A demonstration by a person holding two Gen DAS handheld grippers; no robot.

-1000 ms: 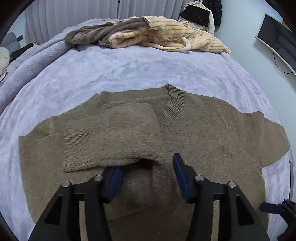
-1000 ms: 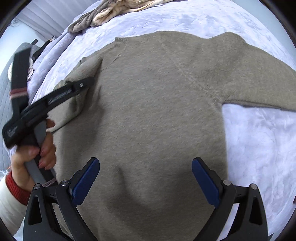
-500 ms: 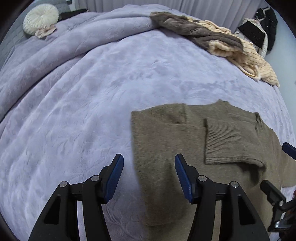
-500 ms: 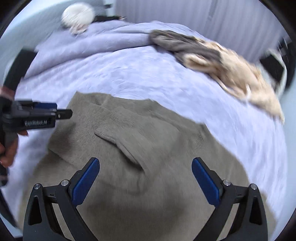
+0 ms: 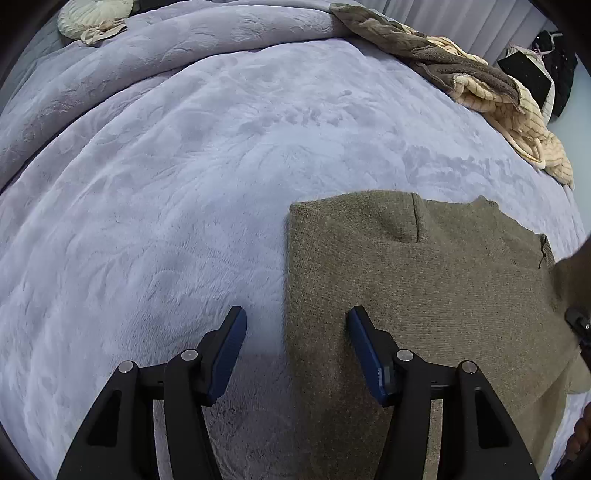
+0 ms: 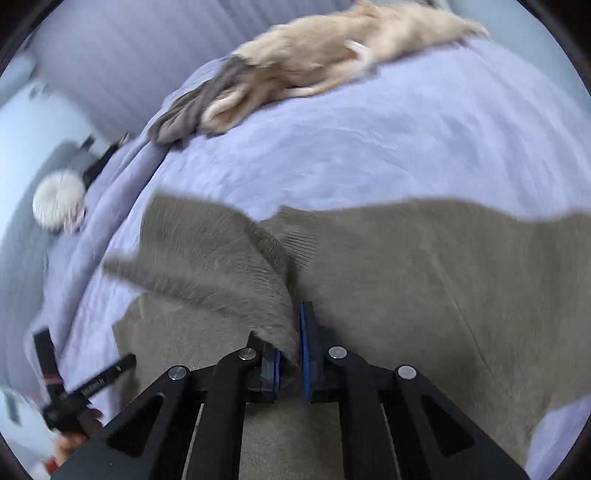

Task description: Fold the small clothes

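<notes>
Pinching sweater (image 6: pixel 424 280) fold, right tongs (image 6: pixel 291 354) closed, left tongs (image 5: pixel 295 347) half-open, empty

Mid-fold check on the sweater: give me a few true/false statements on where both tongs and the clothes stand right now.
1. The right tongs are shut on the sweater. True.
2. The left tongs grip the sweater's edge. False: they are open, straddling the edge without pinching it.
3. The sweater lies on a lilac blanket. True.
4. The cream and grey clothes lie on top of the sweater. False: they sit apart, at the bed's far side.
5. A round cushion lies beside the sweater. False: it is in the far corner.
</notes>
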